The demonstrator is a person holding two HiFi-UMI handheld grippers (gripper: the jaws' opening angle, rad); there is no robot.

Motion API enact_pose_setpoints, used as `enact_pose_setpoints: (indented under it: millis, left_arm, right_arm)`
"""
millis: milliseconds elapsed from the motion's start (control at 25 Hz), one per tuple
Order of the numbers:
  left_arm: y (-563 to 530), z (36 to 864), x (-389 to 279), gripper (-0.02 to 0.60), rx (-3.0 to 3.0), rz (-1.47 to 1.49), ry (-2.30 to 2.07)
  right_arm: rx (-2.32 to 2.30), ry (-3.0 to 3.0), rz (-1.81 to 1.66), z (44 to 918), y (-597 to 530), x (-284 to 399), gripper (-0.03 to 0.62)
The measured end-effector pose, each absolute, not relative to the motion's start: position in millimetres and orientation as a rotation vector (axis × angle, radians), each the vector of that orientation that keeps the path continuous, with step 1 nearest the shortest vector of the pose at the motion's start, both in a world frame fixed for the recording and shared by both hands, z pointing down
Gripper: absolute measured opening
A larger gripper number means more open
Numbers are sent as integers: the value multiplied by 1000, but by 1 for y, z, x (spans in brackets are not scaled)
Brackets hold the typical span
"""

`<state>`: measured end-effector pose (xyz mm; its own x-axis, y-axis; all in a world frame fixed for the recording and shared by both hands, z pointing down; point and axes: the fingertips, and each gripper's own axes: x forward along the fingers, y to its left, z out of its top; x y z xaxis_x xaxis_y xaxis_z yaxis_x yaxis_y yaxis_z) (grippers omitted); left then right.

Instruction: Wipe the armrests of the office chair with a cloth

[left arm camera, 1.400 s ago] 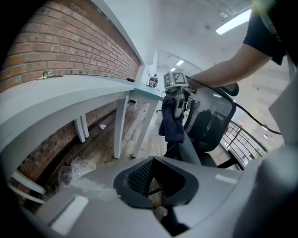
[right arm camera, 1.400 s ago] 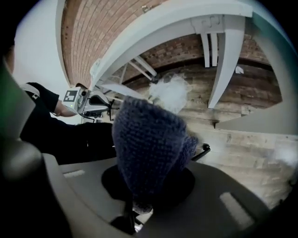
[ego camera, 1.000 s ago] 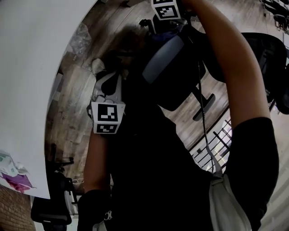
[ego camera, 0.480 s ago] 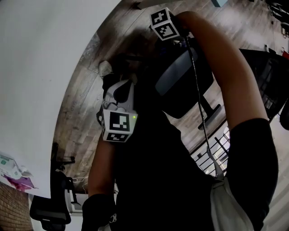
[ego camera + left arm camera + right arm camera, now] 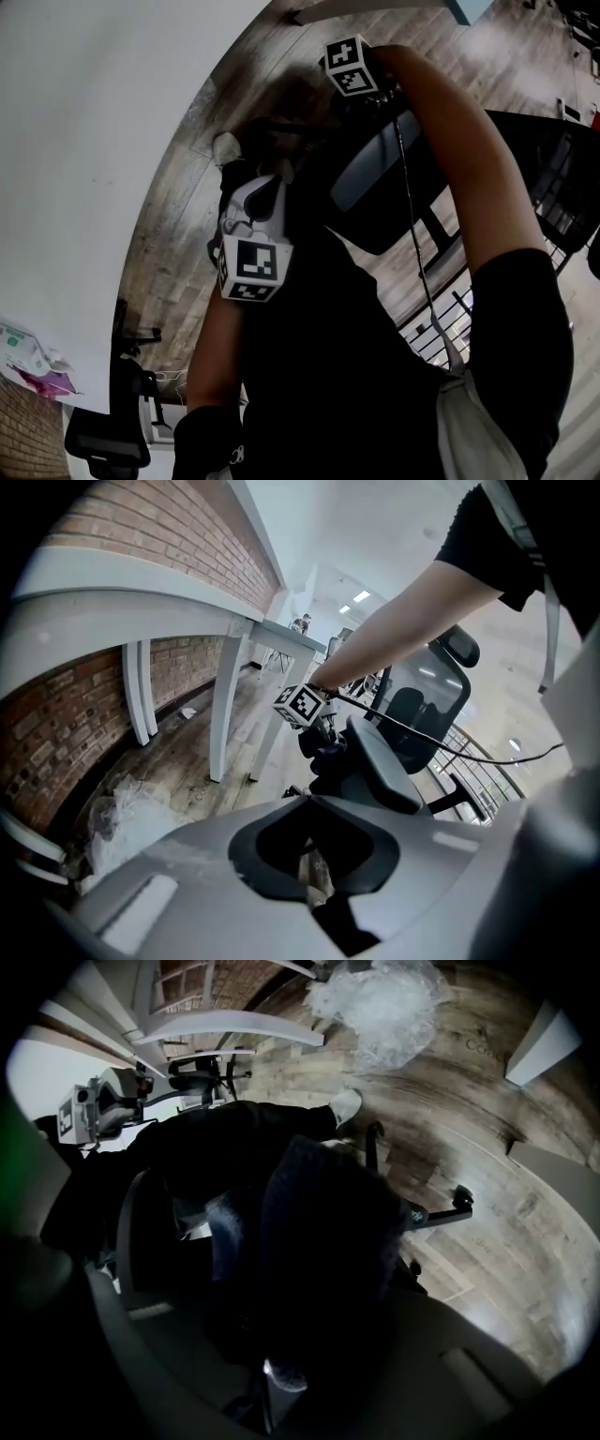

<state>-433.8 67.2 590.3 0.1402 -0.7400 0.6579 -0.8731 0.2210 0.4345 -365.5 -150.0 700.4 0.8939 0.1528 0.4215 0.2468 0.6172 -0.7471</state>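
The office chair's grey padded armrest slants across the middle of the head view. My right gripper is shut on a dark blue cloth that fills its view. From the left gripper view, that cloth bunches at the armrest's near end, just under the right gripper's marker cube. My left gripper hangs apart from the armrest, lower left of it, its jaws closed together with nothing between them. The black chair back rises behind.
A white table curves along the left above the wood floor. Crumpled clear plastic lies on the floor near the white table legs. The chair's castor base and a shoe are below. Another chair stands at lower left.
The right gripper's cube has dropped lower in the head view and the armrest has shifted right. The left gripper has drifted right and down. Both stay shut.
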Motion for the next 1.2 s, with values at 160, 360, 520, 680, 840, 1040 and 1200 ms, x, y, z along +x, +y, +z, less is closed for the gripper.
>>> enact_pose_setpoints:
  millis: [160,360,520,680,840,1040,1200]
  left_arm:
    - [71,599,-432,6,1522,193,-1622]
    - [77,614,-429,6,1502,214,-1617]
    - [83,624,-429,6,1483,230,-1632]
    - [92,627,-431,6,1456,226,-1659]
    - [103,626,-431,6,1419,199,-1670]
    - [104,610,-431,6,1422,185,-1679]
    - [105,594,-436,6,1435,175,-1685]
  right_arm:
    - [-876,-562,-107,737,-159,-365,54]
    - [-897,-713,-199,784,-155,-380,54]
    - [-952,-769,-277,816,-141,-388,54]
    - [-1023,-734,-320,828,-124,-381,54]
    - [-1069,-656,-276,808,-108,-376,54]
    - [-1139,-541,-245,766,-90,-366,54]
    - [-1173,-512,-219,734,-75,-361,54]
